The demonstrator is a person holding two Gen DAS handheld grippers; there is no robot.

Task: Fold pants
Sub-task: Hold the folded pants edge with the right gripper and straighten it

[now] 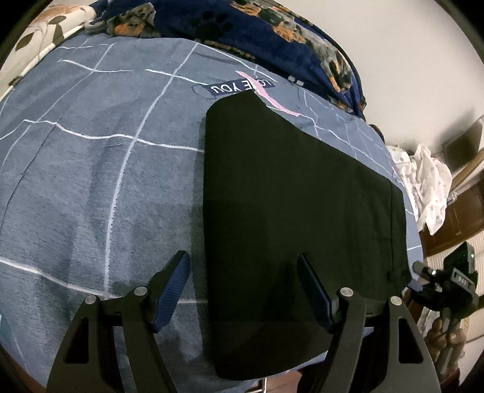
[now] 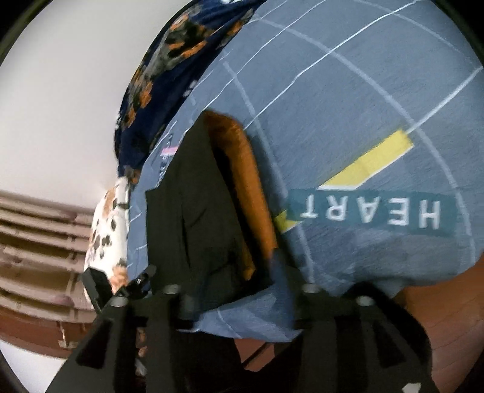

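Black pants (image 1: 296,196) lie folded flat in a long strip on the blue checked bed sheet (image 1: 90,157). My left gripper (image 1: 245,287) hovers open over their near end, one finger (image 1: 177,287) above the sheet and the other above the cloth. In the blurred right wrist view the pants (image 2: 196,217) show an orange fleece lining (image 2: 251,181) along one edge. My right gripper (image 2: 236,287) is open at their near corner, which lies between the spread fingers with no pad pressing on it. From the left wrist view the right gripper (image 1: 419,276) sits at the pants' right edge.
A dark blue dog-print blanket (image 1: 272,27) is heaped along the far side of the bed, with a floral pillow (image 1: 45,27) at the far left. A white spotted garment (image 1: 429,181) hangs off the right edge beside wooden furniture (image 1: 459,211). The bed's near edge lies just under both grippers.
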